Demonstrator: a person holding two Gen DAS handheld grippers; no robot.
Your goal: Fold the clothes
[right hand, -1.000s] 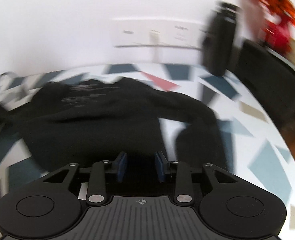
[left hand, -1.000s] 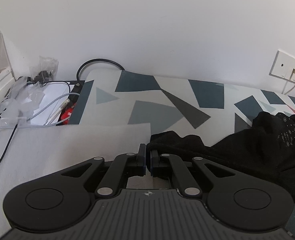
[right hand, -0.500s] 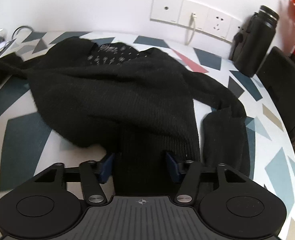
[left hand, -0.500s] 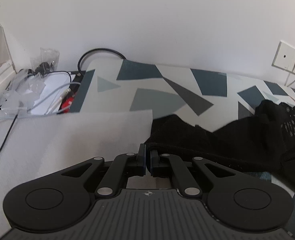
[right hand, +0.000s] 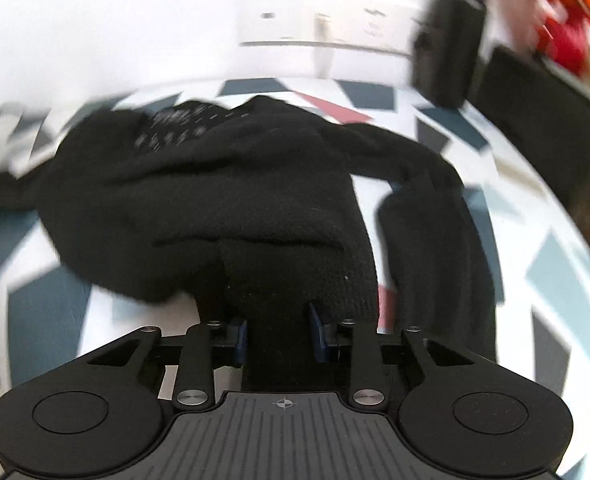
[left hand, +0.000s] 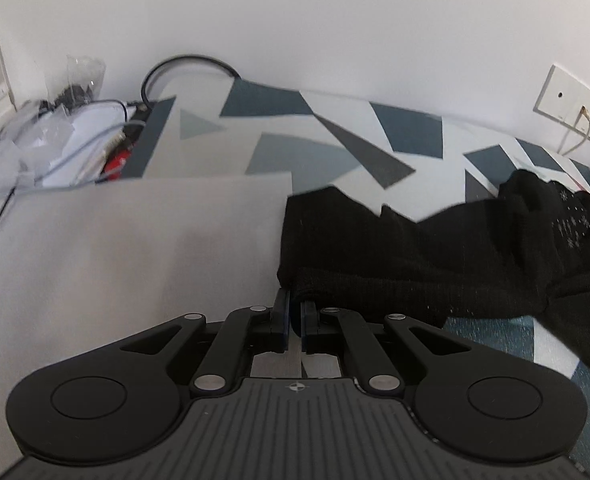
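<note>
On the table, right tool (right hand: 279, 334) narrowed (blurred) around sweater (right hand: 223, 184).

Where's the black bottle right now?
In the right wrist view, the black bottle stands blurred at the upper right, against the wall beside the white sockets, behind the black sweater.

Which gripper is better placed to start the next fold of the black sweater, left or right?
Probably left. The left gripper is shut on the sweater at a sleeve end, ready to carry over. The right gripper straddles thick fabric, open.
</note>
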